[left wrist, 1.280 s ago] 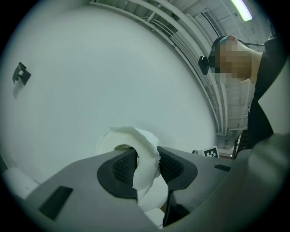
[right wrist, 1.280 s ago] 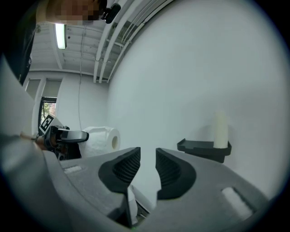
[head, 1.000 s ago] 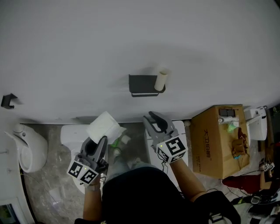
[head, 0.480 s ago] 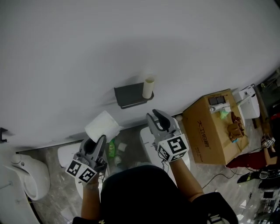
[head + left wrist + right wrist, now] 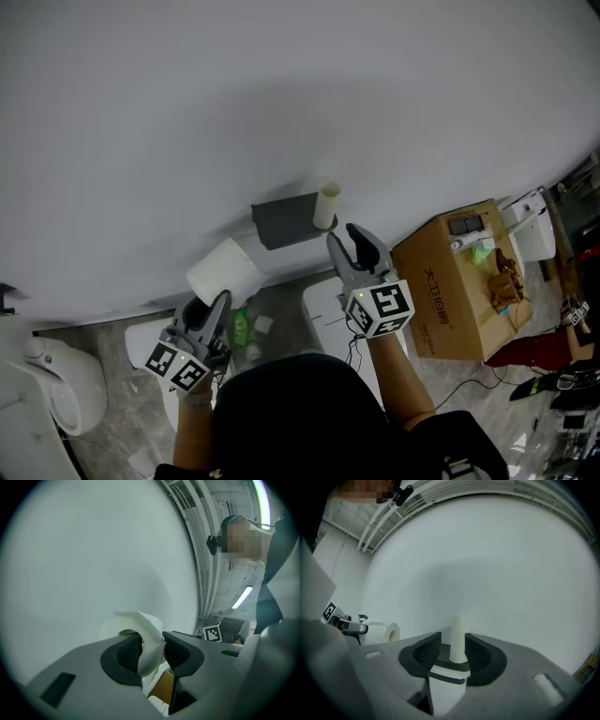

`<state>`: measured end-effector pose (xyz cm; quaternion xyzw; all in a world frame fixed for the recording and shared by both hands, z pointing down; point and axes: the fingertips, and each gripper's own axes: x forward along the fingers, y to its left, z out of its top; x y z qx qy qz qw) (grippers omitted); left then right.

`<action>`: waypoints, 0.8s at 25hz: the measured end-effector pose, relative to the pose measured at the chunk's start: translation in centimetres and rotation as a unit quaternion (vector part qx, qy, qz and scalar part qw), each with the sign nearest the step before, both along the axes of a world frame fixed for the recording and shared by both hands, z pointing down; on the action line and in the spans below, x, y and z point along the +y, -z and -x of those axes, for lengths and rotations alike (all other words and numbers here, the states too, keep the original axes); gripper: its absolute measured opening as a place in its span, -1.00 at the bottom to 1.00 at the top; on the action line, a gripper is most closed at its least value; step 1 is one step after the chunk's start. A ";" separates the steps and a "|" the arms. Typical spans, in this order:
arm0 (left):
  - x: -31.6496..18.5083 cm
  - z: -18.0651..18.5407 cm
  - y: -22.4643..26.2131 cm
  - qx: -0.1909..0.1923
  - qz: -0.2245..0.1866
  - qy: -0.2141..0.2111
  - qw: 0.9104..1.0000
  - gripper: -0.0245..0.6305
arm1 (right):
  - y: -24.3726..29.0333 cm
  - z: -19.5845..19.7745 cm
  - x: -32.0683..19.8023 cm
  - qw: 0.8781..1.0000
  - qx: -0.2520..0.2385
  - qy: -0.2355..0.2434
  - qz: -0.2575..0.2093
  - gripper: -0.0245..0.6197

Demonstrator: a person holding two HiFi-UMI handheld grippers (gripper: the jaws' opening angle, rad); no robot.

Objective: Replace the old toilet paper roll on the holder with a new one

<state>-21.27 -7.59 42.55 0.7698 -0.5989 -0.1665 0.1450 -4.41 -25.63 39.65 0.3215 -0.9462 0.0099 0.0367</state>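
Jaws of right gripper (image 5: 359,246), centre frame, stand apart, just been opening, nothing betw. them. Bare core (image 5: 325,206) stands just upper left of tips on holder (image 5: 281,220), untouched. Prob. light, crushable cardboard; pinch mid-tube gently. Left gripper (image 5: 214,309), lower left, clamps new roll (image 5: 223,272) by its soft wall.

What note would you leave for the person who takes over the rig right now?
Left gripper: shut on the new roll, pinching its wall.
Right gripper: open, jaws have just been opening, nothing between them; it points at the empty tube but is short of it.
The tube stands upright at the right end of the holder on the wall.
Done: new roll picked up. Left: take the tube off, fit the new roll.
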 end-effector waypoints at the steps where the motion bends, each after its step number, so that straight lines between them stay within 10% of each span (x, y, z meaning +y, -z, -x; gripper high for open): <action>1: 0.0 0.2 0.0 0.000 0.000 0.003 1.000 -0.49 | 0.3 0.2 -0.5 1.000 0.000 -0.001 -0.001 -0.42; 20: 2.6 4.1 -1.2 0.000 0.015 0.068 0.998 -0.49 | -1.1 6.5 -5.9 0.999 0.037 0.007 0.005 -0.19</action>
